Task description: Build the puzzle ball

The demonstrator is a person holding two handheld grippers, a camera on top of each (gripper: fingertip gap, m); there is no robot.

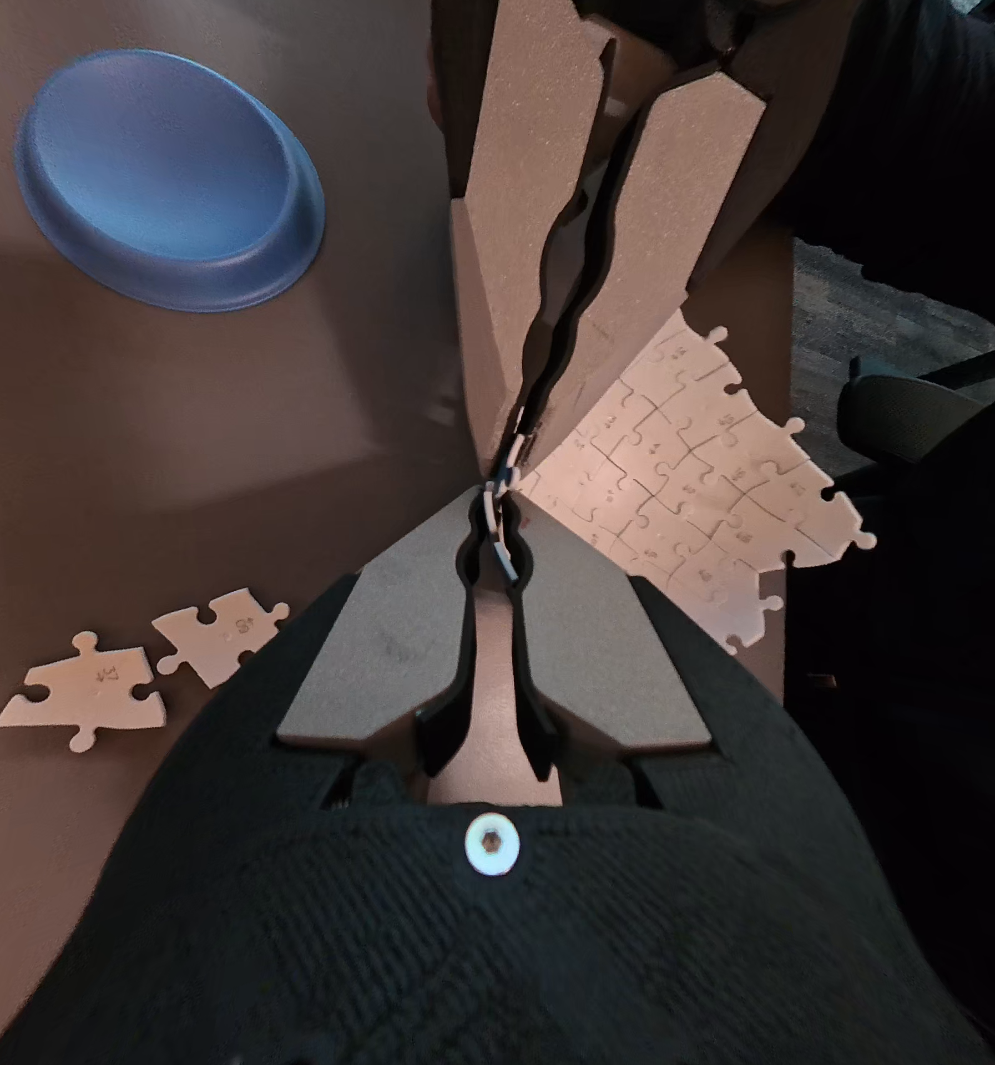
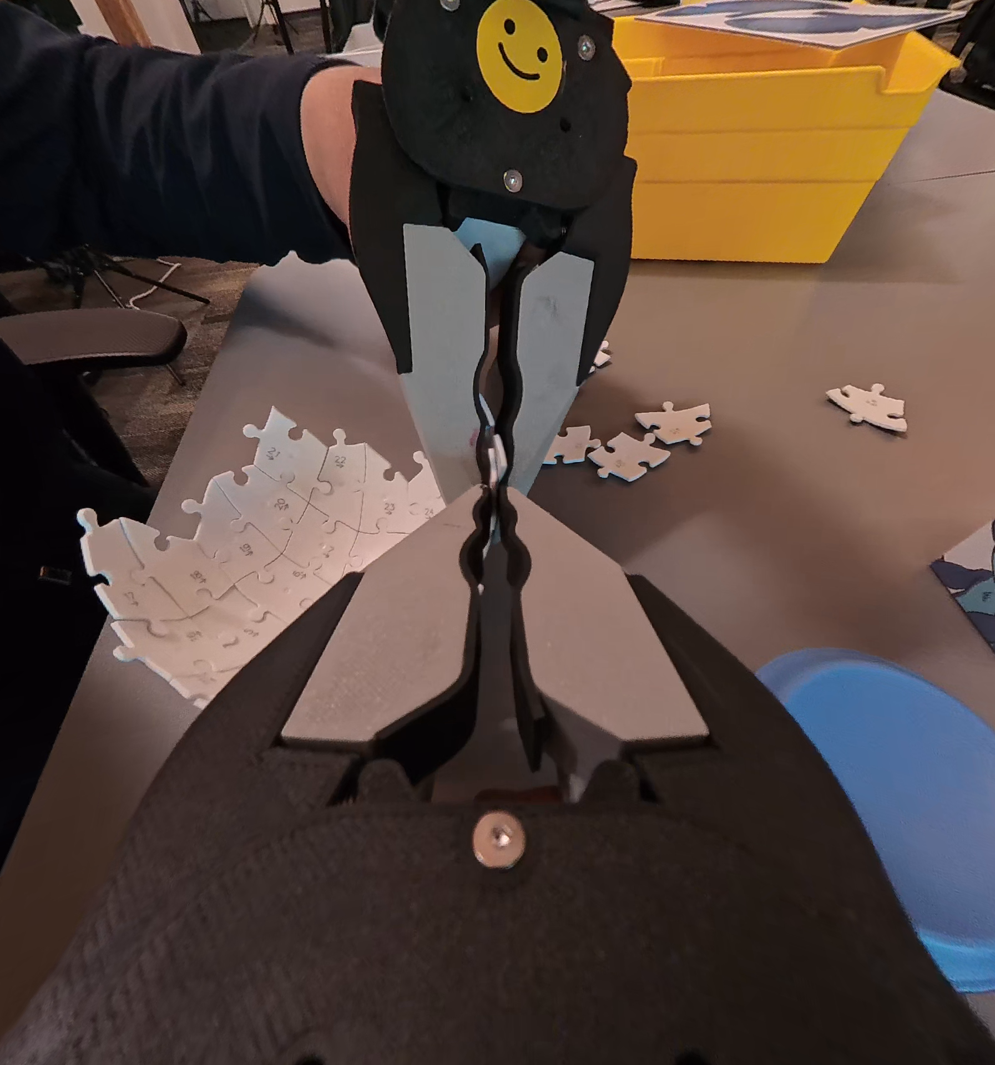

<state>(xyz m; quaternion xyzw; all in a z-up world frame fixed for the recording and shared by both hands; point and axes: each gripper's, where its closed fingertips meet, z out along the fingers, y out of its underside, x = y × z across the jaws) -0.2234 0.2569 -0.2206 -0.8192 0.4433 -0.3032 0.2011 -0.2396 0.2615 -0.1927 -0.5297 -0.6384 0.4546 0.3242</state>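
Puzzle ball shell (image 2: pixel 235 553), a curved sheet of joined pieces, hangs over the table's (image 2: pixel 771 518) near-left edge, pinched edge-on by the right gripper (image 2: pixel 492 507) and, opposite, the left gripper (image 1: pixel 498 507); press the seam squarely without twisting, loose pieces (image 2: pixel 627 455) waiting beyond.

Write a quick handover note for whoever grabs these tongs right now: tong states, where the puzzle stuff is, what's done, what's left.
Left tongs: shut on the edge of the joined sheet.
Right tongs: shut on the same edge, tip to tip with the left.
Sheet: curved, many pieces locked together, lying on the table by its edge.
Loose pieces: several on the table, two near the left tongs.
Blue stand: on the table, nothing on it.
Left: add the loose pieces, close the ball.
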